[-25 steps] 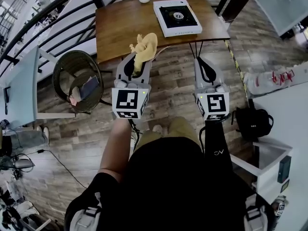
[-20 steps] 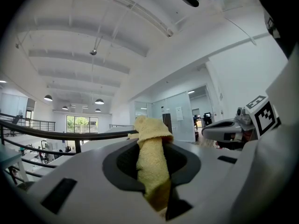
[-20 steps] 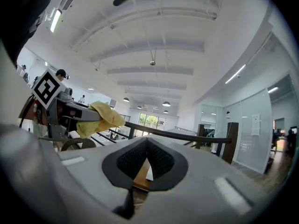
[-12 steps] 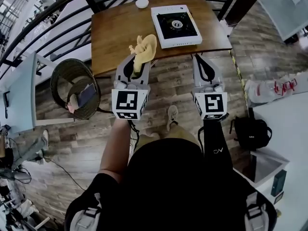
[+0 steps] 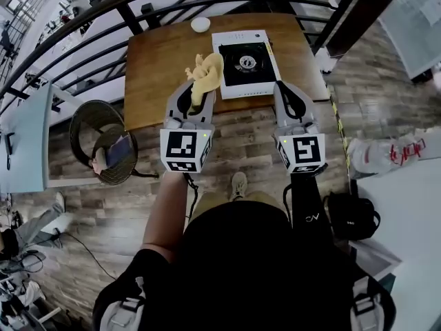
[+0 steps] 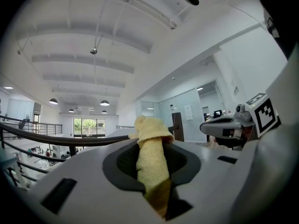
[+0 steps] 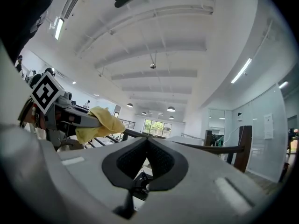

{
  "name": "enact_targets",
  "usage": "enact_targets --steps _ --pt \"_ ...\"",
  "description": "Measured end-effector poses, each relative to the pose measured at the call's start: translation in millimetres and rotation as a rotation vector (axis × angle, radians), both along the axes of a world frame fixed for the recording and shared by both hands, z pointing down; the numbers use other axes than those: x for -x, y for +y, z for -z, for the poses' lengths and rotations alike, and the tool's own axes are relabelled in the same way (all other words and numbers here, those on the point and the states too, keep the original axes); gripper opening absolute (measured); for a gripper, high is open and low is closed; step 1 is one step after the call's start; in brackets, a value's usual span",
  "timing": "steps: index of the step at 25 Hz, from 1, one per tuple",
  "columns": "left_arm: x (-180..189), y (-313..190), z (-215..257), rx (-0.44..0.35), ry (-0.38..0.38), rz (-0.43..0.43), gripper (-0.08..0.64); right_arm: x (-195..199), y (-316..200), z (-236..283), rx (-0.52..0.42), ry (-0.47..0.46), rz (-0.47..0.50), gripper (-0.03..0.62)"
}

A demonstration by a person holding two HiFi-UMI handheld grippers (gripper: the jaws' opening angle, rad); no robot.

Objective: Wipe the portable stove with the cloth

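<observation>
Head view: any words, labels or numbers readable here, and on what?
None reads clearly.
Portable stove: print along its front edge, too small to read.
Sleeve: small white logo, too blurred to read.

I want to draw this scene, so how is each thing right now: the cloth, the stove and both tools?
Cloth: bunched up, pinched in the left tool, sticking out past its tip.
Left tool: shut on the cloth.
Right tool: shut, nothing in it.
Portable stove: lying flat on the table, nothing on its burner, neither tool touching it.
</observation>
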State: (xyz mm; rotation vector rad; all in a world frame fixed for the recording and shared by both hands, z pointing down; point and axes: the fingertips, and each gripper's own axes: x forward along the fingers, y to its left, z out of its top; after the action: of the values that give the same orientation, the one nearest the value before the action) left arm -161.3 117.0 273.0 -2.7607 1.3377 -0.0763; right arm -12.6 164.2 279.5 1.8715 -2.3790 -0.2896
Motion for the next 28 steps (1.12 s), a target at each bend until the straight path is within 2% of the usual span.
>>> enact_targets --steps 9,16,23,28 --pt "-15.8 -36.7 -6.2 0.004 0.025 0.081 0.089 -33.7 -34.4 -11.2 -0.001 -0.020 0.022 0.003" --pt "-9.1 -60.8 -9.9 -0.016 -0.016 0.115 0.089 -32.2 -59.9 -13.6 -0.012 -0.027 0.024 0.003" --pt "-5.3 -111.8 -25.3 0.007 -0.032 0.098 0.089 -39.4 -108.2 -26.7 0.024 -0.039 -0.013 0.004" --pt "-0.4 -154.7 -21.8 -0.026 -0.048 0.056 0.089 -36.9 -144.3 -16.4 -0.018 -0.015 -0.086 0.004"
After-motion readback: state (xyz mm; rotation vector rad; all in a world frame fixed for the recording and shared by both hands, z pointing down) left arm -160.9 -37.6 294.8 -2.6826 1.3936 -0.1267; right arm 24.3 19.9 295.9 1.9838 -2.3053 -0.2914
